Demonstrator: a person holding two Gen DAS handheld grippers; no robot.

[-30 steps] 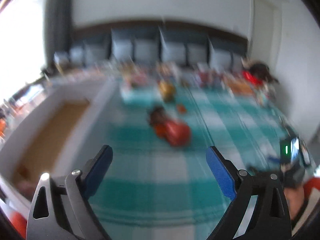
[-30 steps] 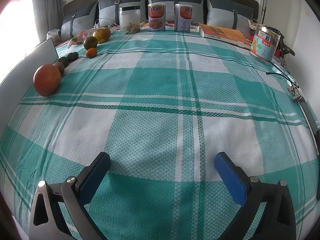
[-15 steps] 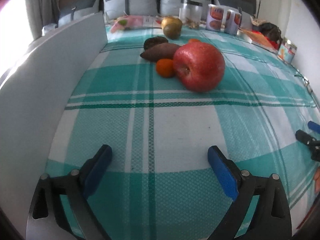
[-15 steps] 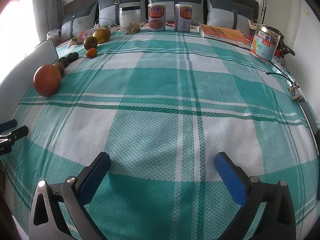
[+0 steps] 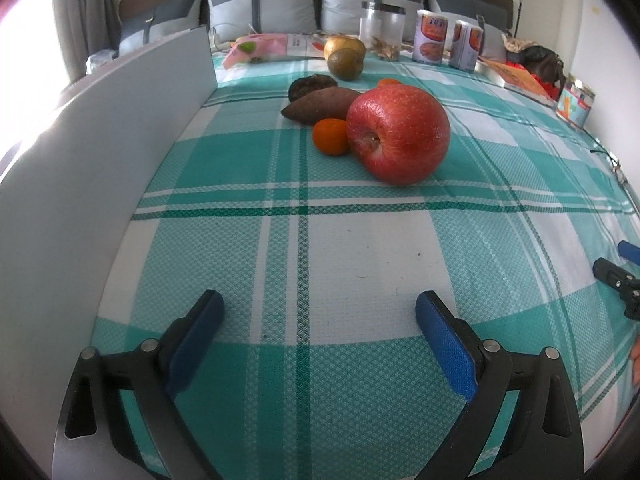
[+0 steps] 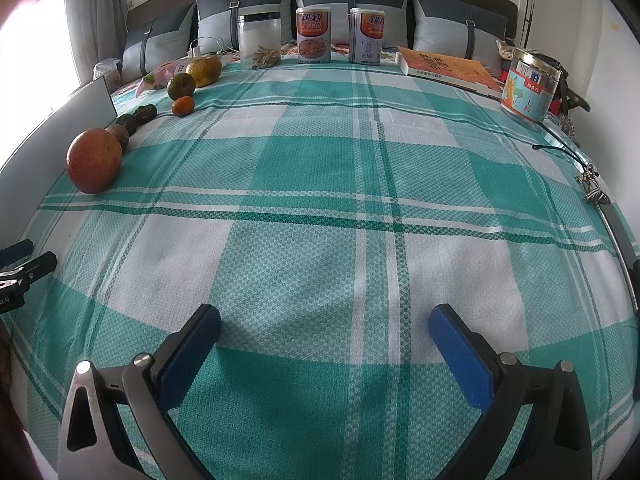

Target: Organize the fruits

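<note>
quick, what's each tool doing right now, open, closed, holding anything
Left tool: open, holding nothing.
Right tool: open, holding nothing.

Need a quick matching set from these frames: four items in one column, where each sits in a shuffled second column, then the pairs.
1 red apple
2 orange book
3 clear jar
4 left hand-held gripper

a far right, by the round tin
b open, over bare cloth
c touching a small orange fruit
d left of two cans

Pairs: 1-c, 2-a, 3-d, 4-b
</note>
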